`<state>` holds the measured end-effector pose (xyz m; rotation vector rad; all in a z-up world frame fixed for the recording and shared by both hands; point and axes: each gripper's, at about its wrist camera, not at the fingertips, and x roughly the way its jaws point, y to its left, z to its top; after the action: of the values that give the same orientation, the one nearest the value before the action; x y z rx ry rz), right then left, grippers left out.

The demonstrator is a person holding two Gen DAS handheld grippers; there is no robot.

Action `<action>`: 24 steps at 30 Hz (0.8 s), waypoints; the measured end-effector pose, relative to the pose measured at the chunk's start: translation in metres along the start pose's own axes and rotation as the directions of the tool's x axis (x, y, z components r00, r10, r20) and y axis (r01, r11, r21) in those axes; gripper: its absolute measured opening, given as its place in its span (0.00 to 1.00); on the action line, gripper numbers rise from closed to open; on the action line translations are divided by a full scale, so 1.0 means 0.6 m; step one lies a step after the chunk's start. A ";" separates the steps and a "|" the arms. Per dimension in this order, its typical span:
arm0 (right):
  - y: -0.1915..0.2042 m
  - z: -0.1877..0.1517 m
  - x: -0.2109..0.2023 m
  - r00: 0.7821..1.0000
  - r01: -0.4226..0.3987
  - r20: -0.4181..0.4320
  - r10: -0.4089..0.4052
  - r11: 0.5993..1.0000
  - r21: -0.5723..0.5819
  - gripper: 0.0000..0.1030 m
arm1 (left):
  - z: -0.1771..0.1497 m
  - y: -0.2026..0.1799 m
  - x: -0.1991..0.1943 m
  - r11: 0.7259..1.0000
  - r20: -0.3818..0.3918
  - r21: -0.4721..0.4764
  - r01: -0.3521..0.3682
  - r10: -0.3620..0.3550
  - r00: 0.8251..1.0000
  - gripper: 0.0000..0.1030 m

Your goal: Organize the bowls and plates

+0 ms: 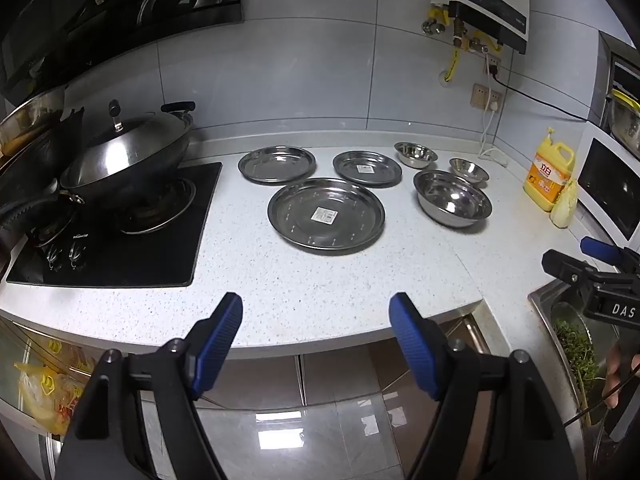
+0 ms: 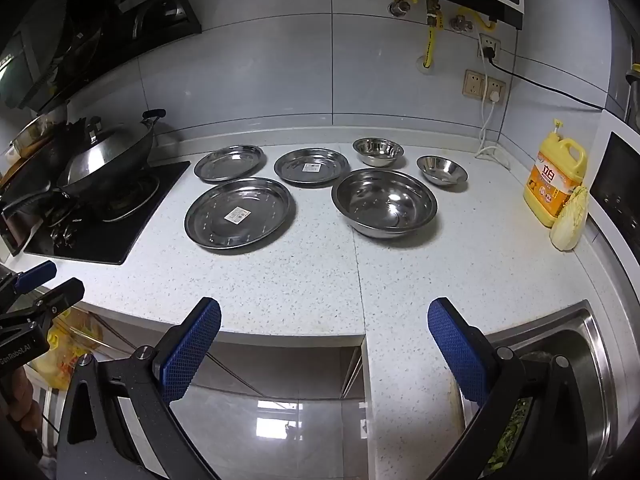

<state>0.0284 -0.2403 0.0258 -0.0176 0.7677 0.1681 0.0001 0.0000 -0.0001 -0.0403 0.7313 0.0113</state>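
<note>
**Steel plates and bowls laid out; both tongs empty, off the counter edge**

I am holding the left tongs (image 1: 316, 344) and right tongs (image 2: 324, 350) with jaws spread wide, gripping nothing, hanging over the floor short of the counter (image 2: 304, 280).

Left to right, I am seeing: back-left plate (image 1: 277, 163), big plate (image 1: 326, 215) in front, labelled plate (image 1: 367, 168), then back bowl (image 1: 415, 154), big bowl (image 1: 452, 203) and small bowl (image 1: 468, 170). All are lying apart, well ahead of both tongs.

I am judging the steel as light, rigid, unbreakable but slippery. Plates are sitting flat, so I am expecting to pinch a raised rim at the near edge. Bowls are offering taller walls, an easier bite. I am expecting clatter and sliding on the counter.
</note>
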 end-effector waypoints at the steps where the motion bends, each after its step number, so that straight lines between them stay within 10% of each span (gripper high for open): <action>1: 0.000 0.000 0.000 1.000 -0.004 -0.005 0.004 1.000 0.004 0.99 | 0.000 0.000 0.000 1.000 0.000 0.000 0.001 -0.001 1.000 0.73; 24: 0.000 -0.006 -0.003 1.000 0.002 -0.004 -0.002 1.000 0.000 0.99 | -0.005 0.003 -0.002 1.000 -0.003 -0.003 0.010 -0.010 1.000 0.73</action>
<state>0.0245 -0.2409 0.0244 -0.0191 0.7716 0.1666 -0.0028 0.0018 -0.0015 -0.0467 0.7342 0.0032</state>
